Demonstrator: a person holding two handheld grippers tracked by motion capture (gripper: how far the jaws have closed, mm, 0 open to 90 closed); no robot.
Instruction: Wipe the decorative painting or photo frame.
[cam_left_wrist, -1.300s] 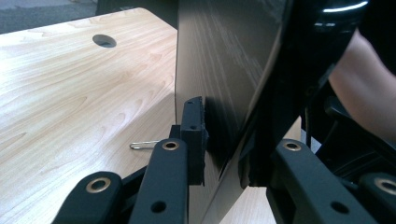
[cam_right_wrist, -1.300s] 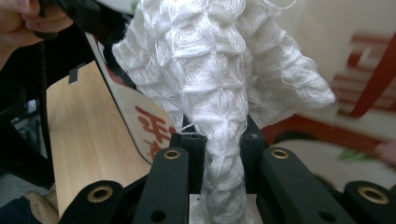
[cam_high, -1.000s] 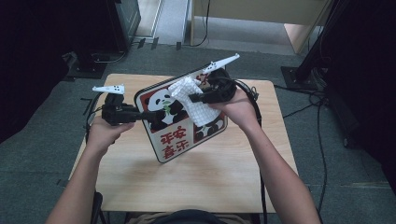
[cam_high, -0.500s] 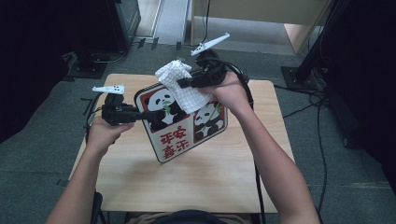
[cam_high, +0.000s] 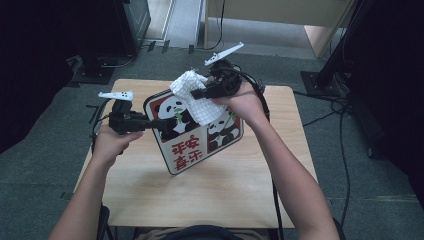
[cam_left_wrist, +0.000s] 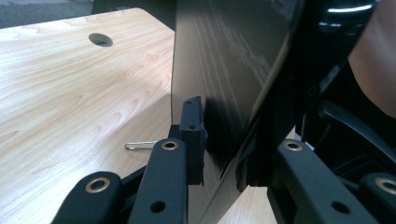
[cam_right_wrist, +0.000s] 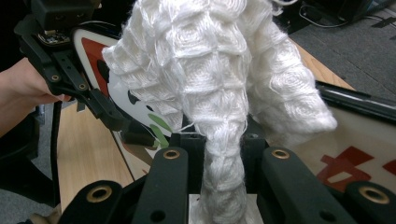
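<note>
Standing on grey carpet, wooden table (cam_high: 150, 200); left claw (cam_high: 159, 123) clamps panda tray (cam_high: 200, 145), right claw (cam_high: 196, 93) pinches cloth (cam_high: 192, 92).

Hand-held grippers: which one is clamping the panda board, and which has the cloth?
The left hand-held gripper clamps the panda board by its left edge. The right hand-held gripper pinches the white cloth over the board's upper part.

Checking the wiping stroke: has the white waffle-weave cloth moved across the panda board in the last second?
Yes. The white waffle-weave cloth in the right tongs went toward the wooden table's far edge, over the panda board's top corner.
</note>
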